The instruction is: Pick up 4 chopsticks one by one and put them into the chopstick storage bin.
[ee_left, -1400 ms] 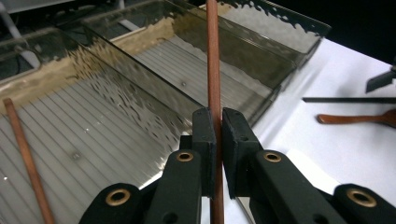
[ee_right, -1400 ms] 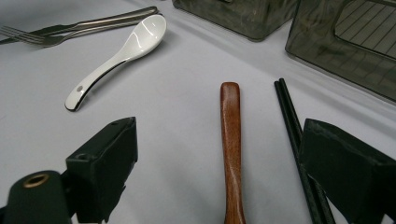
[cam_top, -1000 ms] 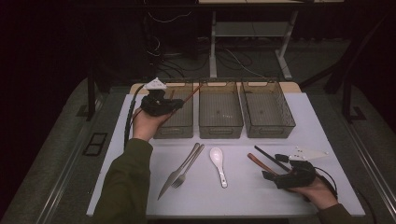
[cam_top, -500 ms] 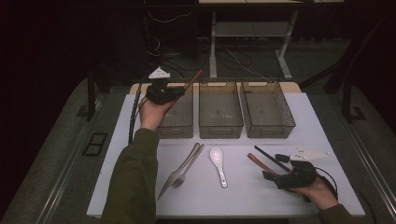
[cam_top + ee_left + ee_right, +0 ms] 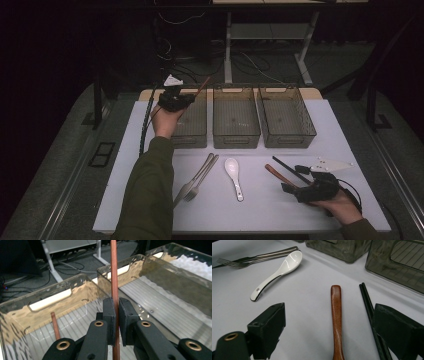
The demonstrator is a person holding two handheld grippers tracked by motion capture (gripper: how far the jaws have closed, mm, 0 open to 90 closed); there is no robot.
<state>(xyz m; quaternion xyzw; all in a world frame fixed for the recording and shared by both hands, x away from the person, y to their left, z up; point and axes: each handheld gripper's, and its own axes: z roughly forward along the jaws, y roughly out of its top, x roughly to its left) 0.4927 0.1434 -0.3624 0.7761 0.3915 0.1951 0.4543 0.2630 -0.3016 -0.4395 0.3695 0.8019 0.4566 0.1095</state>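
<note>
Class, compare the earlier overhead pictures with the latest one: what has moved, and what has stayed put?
The left gripper, shut on a brown chopstick, moved forward, away from the person, along the left bin. The right gripper stayed open near the wooden handle. Knife, fork, white spoon and black chopsticks did not move.

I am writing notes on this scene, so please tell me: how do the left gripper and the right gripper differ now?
The left gripper is shut on a brown chopstick; the right gripper is open and holds nothing. The left gripper is raised over the left bin; the right gripper sits low at the white mat, with a wooden handle lying between its jaws. Both are black, two-jawed and hand-held.
</note>
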